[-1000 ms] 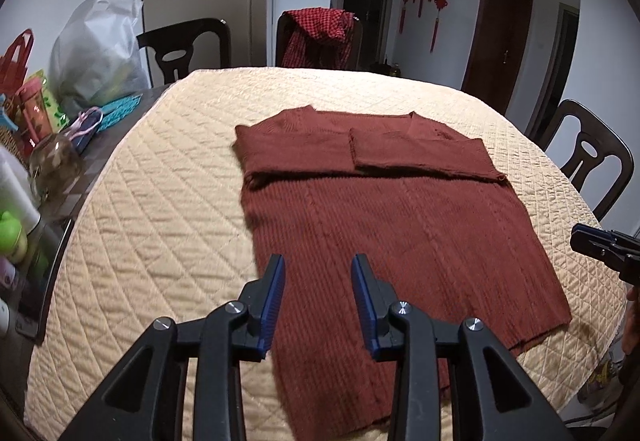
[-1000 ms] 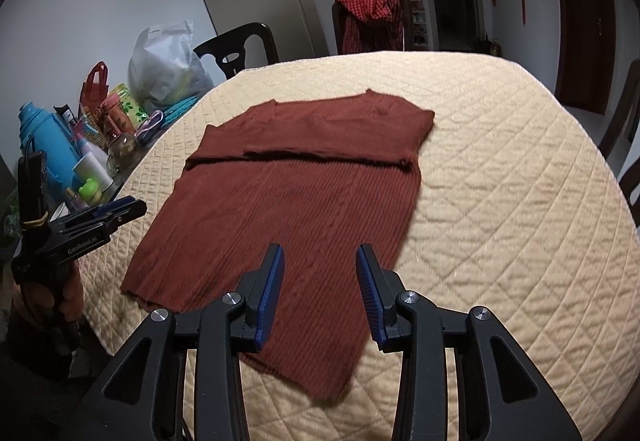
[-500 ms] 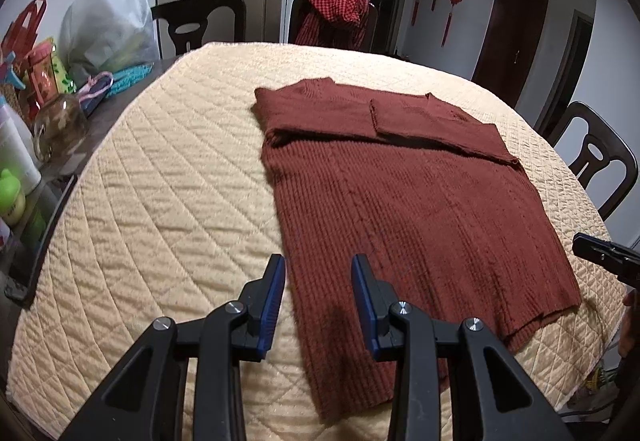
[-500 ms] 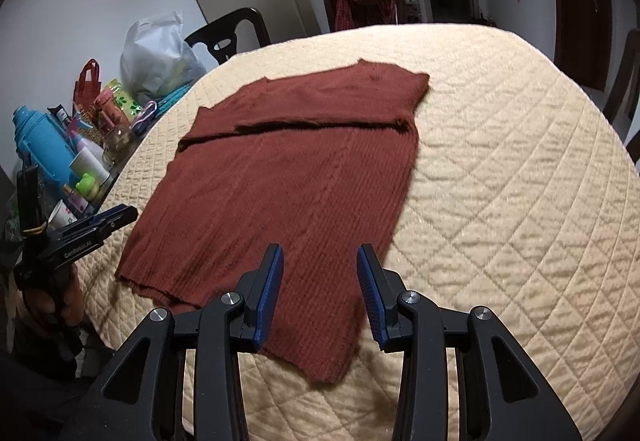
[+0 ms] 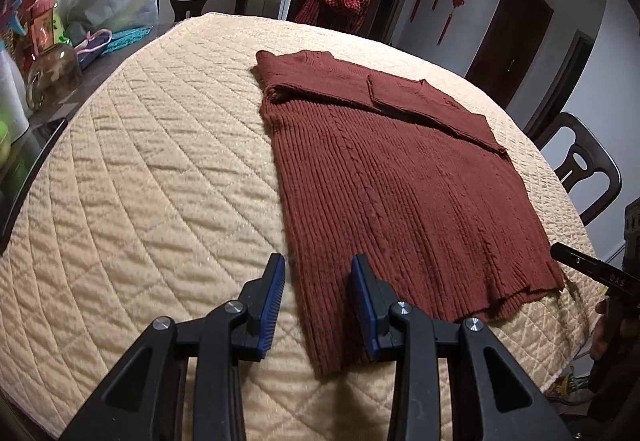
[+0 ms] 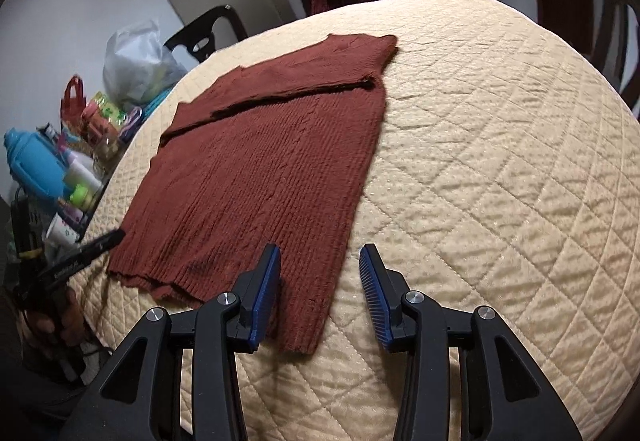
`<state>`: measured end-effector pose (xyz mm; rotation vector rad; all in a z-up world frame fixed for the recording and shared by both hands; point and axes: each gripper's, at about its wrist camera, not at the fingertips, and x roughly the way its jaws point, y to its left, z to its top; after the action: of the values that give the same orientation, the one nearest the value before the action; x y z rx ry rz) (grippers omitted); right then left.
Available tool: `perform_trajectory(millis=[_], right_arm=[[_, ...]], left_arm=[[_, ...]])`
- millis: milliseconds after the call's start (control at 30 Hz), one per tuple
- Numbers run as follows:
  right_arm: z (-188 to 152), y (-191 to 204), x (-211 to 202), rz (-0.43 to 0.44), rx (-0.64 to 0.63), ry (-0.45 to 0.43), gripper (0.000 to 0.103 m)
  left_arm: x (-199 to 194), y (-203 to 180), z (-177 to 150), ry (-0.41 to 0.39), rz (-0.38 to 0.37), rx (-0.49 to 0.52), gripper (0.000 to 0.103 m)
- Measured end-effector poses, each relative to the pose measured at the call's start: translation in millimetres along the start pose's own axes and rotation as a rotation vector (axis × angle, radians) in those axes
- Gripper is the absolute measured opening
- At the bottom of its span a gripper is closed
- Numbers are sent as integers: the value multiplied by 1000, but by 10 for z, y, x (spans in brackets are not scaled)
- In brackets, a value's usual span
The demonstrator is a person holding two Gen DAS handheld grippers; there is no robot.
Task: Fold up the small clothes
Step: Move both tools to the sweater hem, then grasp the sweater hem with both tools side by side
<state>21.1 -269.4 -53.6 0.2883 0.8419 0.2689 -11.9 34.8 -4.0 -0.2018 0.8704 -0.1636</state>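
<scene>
Just 1 sweater [image 5: 400, 177], 2 grippers [image 5: 318, 281] [image 6: 320, 273].

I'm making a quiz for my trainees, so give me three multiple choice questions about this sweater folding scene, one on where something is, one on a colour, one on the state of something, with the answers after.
1. Where does the sweater lie?
A. flat on the quilted table cover
B. draped over a chair
C. on the floor

2. What colour is the sweater?
A. navy blue
B. rust red
C. pale grey

3. How do the left gripper and right gripper stand?
A. both open and holding nothing
B. both shut on the hem
C. left shut, right open

Answers:
1. A, since the knit is spread out on the cream quilted cover.
2. B, as the whole knit is a brownish rust red in both views.
3. A, since each wrist view shows a clear gap between the blue pads, with the sweater's near hem lying flat below them.
</scene>
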Motion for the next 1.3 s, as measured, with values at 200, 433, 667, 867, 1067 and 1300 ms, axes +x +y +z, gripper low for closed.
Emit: perform_trajectory(millis=[200, 433, 667, 867, 1067, 1300], right_arm=[[-27, -24, -20, 17, 35, -16, 42], [-25, 25, 2, 40, 36, -4, 42], [-99, 105, 4, 79, 39, 20, 39], [-60, 43, 64, 66, 79, 26, 14], [-75, 57, 67, 103, 80, 27, 7], [-33, 140, -237, 208, 52, -58, 6]], left_arm=[[-2, -55, -34, -7, -8, 1, 36], [12, -99, -38, -10, -20, 2, 34], [-52, -99, -127, 3, -41, -26, 26], [14, -76, -71, -2, -41, -57, 16], [31, 9, -42, 4, -74, -95, 8], [-283, 68, 54, -89, -133, -95, 7]])
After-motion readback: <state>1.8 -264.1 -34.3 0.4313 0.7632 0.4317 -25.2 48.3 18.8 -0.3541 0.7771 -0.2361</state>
